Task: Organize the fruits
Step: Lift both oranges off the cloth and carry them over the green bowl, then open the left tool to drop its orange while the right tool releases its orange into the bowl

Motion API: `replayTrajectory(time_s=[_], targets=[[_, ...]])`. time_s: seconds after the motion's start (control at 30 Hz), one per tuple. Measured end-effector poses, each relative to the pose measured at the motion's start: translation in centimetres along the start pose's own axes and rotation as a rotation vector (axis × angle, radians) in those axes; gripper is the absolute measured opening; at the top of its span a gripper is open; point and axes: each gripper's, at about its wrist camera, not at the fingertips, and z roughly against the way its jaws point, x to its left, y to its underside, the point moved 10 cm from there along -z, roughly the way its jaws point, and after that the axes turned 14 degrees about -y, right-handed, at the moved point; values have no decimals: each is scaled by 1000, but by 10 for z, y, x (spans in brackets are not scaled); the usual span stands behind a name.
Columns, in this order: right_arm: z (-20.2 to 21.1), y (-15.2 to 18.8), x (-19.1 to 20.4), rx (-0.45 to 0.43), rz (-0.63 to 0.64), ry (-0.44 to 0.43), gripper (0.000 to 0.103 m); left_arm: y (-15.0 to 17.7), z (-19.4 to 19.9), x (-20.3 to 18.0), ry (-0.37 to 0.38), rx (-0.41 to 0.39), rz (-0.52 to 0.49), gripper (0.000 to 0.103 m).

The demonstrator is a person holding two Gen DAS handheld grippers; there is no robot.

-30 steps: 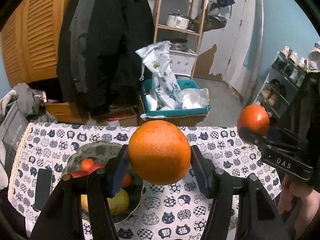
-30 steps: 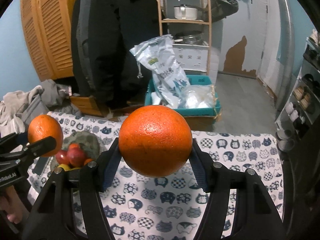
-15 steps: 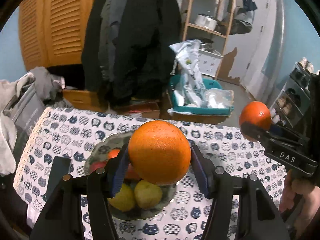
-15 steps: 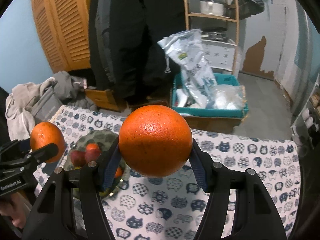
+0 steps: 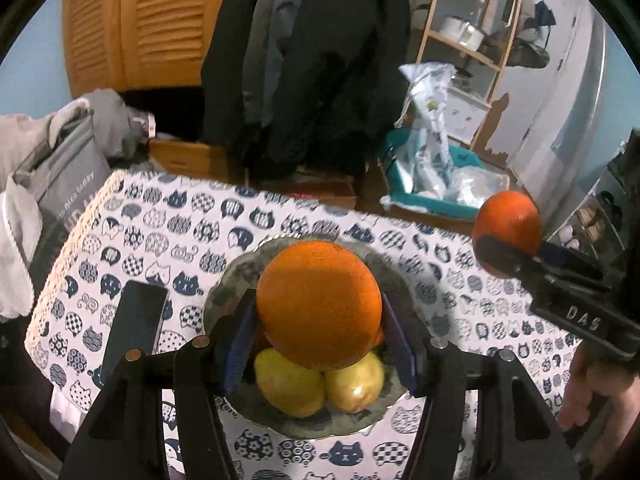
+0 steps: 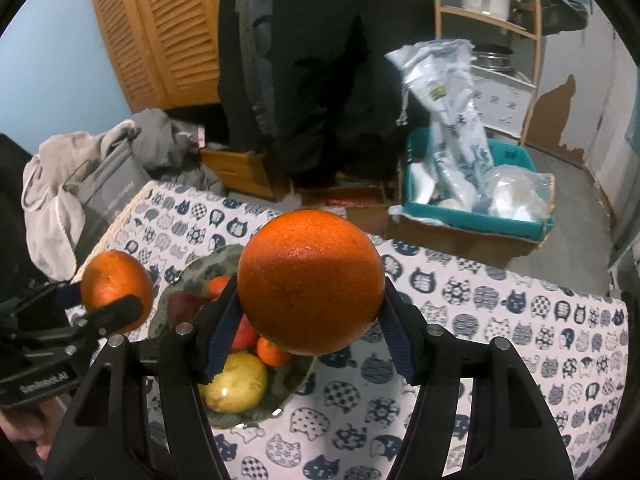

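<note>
A lived-in home — hanging coats (image 5: 320, 60), a pot shelf (image 6: 488, 8), cat-print tablecloth (image 6: 500, 312).

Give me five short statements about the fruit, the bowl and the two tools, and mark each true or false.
1. The left tool is shut on an orange. True.
2. The right tool is empty. False: it grips its own orange.
3. The bowl holds yellow fruit. True.
4. A dark phone lies inside the bowl. False: it lies on the cat-print tablecloth beside the bowl.
5. Both oranges rest in the bowl. False: both are in the tools, not in the bowl.
</note>
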Motion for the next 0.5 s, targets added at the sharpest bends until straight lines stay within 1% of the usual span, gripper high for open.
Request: replayTrajectory(time_s=[0.2,0.37,0.5], targets=[[-29,9,9,44,3,-19,65,19,-31,7,-4,78,2,62],[-48,19,13,88,15,-19,65,28,-46,6,-4,102,-15,62],[-59,27,11,114,2,-27,65,37,-61,3,8,144,-16,62]])
